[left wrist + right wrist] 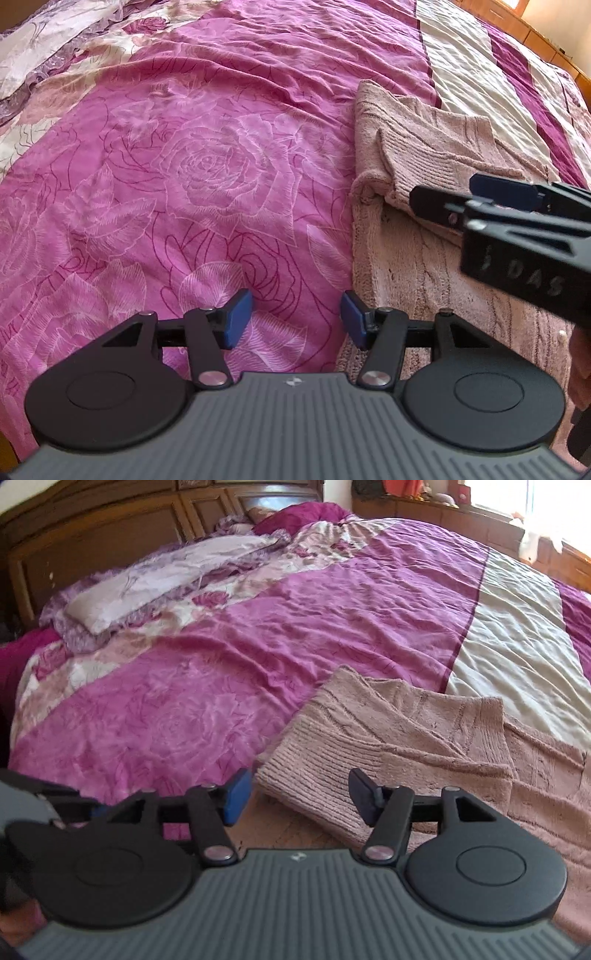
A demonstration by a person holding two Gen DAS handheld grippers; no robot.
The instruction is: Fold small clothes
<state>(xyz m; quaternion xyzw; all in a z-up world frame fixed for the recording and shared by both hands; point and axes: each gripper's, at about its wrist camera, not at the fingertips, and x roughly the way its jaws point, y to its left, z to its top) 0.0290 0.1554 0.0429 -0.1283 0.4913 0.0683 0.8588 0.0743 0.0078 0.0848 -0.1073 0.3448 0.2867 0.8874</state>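
A dusty pink knitted sweater (424, 147) lies partly folded on the bed, with a ribbed sleeve or hem flap laid across its body (406, 731). My left gripper (295, 317) is open with nothing between its blue pads. It hovers over the bedspread just left of the sweater's near edge. My right gripper (301, 794) is also open and holds nothing, and it hangs above the folded sweater's near corner. In the left wrist view the right gripper (461, 195) reaches in from the right over the sweater. A person's hand (580, 369) shows at the right edge.
The bed is covered by a magenta rose-print bedspread (184, 166) with a cream stripe (517, 635). A frilled pillow (147, 579) lies near the dark wooden headboard (92, 535). A wooden ledge (461, 513) runs under a bright window at the far right.
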